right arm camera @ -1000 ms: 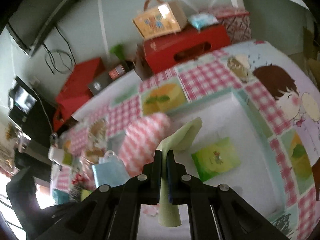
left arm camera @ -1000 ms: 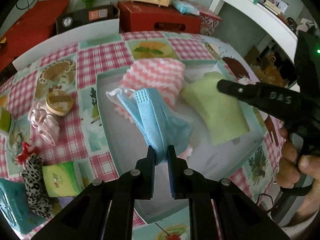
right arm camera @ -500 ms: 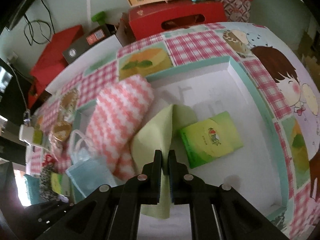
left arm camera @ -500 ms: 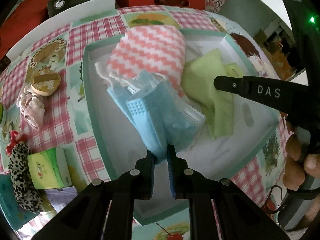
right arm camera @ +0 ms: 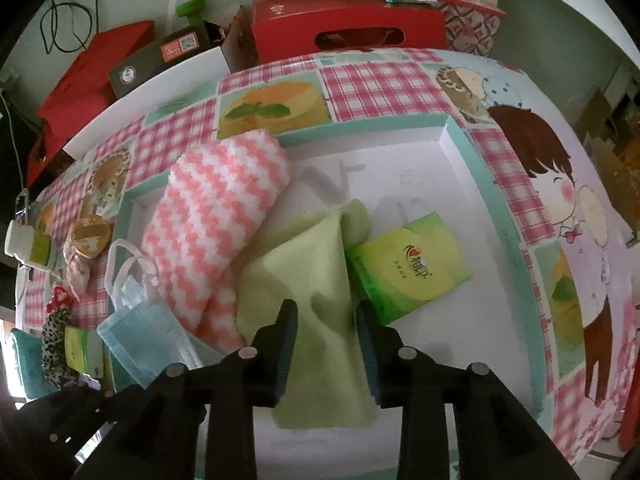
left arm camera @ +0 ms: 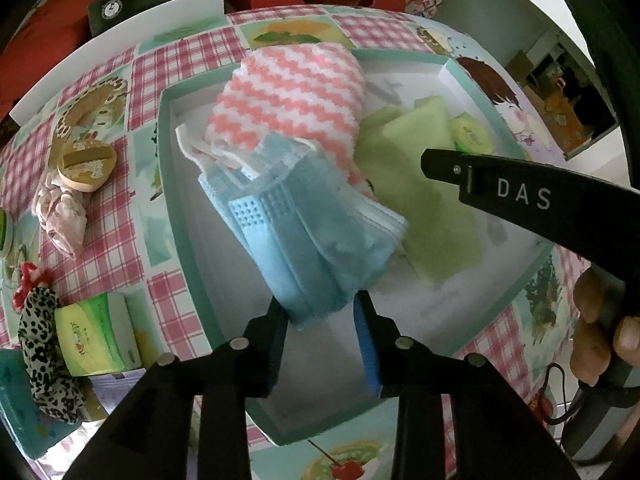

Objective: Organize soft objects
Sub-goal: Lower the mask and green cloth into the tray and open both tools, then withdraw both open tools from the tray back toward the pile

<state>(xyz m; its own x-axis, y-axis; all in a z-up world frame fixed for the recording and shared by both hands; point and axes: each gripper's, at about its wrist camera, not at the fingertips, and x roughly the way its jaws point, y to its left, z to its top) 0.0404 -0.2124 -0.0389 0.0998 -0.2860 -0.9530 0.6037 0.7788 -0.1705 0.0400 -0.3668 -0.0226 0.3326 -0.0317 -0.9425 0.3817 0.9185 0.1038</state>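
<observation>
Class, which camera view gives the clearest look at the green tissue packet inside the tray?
The right wrist view: the green tissue packet lies almost fully visible, its printed face up, one edge tucked under the green cloth. The left wrist view shows only a corner of it behind that cloth.

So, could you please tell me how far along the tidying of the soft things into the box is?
Done: the pink-and-white towel and a green tissue pack lie in the box.

In hand: the left gripper is opening around the blue mask, the right gripper around the green cloth, both now lying in the box.

Left: the leopard-print scrunchie, pink fabric piece and second tissue pack remain on the tablecloth.
</observation>
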